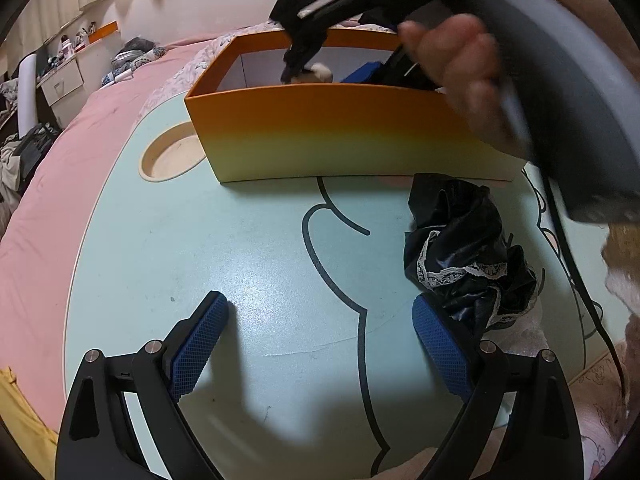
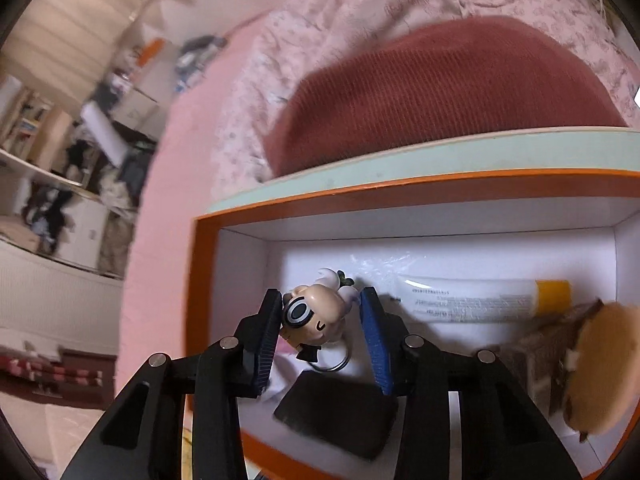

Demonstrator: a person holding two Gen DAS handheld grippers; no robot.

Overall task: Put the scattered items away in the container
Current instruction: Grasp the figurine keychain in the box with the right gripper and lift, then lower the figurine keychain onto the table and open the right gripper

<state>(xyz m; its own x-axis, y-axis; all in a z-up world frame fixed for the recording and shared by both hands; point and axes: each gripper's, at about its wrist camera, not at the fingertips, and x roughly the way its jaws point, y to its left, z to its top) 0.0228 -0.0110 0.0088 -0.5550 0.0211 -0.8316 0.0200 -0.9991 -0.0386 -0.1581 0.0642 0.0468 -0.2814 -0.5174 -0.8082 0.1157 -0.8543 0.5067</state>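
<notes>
The orange box [image 1: 320,128] stands at the far side of the pale green lap table [image 1: 200,240]. My right gripper [image 2: 320,296] reaches down inside the orange box [image 2: 200,280], shut on a small cartoon-head keychain figure [image 2: 316,316], with a pad pressing each side of its head. A white tube with a yellow cap [image 2: 468,296], a brown plush toy [image 2: 592,368] and a flat black item [image 2: 336,416] lie in the box. My left gripper [image 1: 320,304] hovers open over the table, empty. A crumpled black cloth with white lace [image 1: 460,240] lies by its right finger.
A round cup recess [image 1: 172,156] sits in the table left of the box. Pink bedding [image 1: 40,220] surrounds the table. A red ribbed cushion [image 2: 440,92] lies beyond the box. A black cable [image 1: 580,280] runs along the table's right side. A person's hand [image 1: 460,72] holds the right gripper.
</notes>
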